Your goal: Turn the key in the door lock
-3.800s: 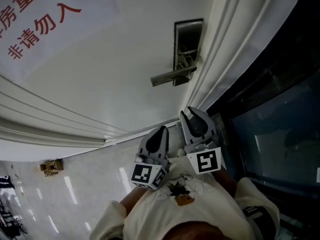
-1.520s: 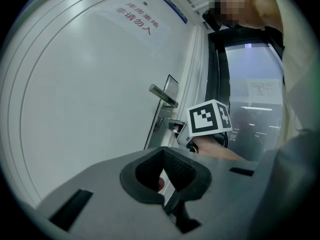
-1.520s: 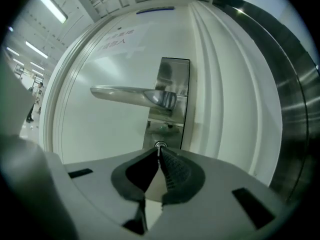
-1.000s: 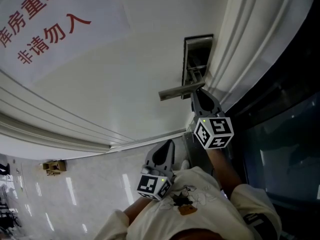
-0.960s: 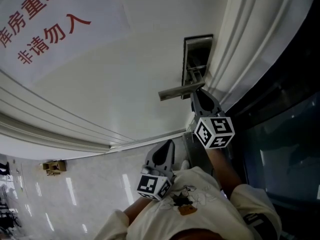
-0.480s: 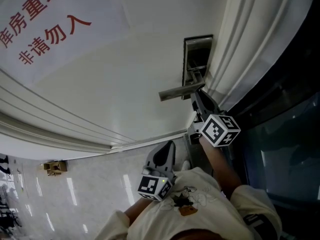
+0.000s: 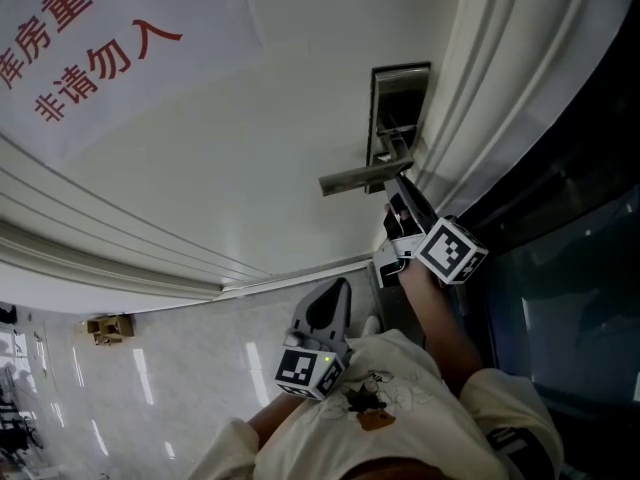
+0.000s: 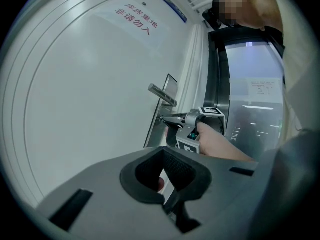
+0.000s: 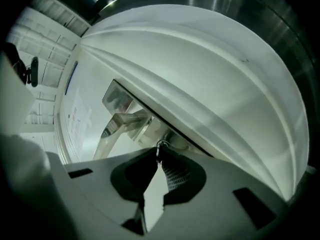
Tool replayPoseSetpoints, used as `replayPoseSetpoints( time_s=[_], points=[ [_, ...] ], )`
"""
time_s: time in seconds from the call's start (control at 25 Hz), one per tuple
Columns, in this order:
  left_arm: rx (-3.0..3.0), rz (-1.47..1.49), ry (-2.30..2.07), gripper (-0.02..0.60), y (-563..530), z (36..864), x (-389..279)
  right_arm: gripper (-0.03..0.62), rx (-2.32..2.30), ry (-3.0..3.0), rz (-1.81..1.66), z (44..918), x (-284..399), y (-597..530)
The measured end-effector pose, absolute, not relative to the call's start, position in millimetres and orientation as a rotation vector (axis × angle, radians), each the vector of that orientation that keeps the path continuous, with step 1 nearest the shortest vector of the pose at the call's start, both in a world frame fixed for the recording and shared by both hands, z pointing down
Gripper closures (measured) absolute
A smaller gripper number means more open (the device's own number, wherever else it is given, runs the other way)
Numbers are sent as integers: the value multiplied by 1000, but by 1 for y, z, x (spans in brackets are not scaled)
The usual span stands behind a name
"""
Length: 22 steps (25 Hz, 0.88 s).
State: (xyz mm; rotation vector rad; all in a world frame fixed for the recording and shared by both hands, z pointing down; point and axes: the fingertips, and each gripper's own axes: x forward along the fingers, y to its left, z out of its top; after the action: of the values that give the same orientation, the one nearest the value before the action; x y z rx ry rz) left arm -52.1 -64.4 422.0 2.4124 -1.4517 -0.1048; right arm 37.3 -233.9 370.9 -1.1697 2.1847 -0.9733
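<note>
Jaws of my right gripper (image 9: 159, 153) clenched the key (image 9: 159, 145) in the lock (image 7: 398, 96), left gripper (image 7: 336, 293) closed empty, red sign (image 7: 100, 48) read 非请勿入.

Even light washes the pale door (image 7: 250, 148) before me; glare streaks the glossy floor (image 7: 180, 368), lower left. My left gripper view and right gripper view bow, edges darkened.

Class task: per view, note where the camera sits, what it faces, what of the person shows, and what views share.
Head view: on head, looking down at door; left gripper, right gripper.
Left gripper view: rides left gripper, faces door; own jaws, right hand.
Right gripper view: rides right gripper, faces lock; jaws gripping key.
Shared: lever handle.
</note>
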Motion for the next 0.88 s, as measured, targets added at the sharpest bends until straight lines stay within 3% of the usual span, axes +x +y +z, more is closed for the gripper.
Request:
replayPoseSetpoints(
  time_s=[0.88],
  points=[
    [2406,-107,-1441,576,-60,422,-51,569,-830,1774,-1416,383,40,-236]
  ],
)
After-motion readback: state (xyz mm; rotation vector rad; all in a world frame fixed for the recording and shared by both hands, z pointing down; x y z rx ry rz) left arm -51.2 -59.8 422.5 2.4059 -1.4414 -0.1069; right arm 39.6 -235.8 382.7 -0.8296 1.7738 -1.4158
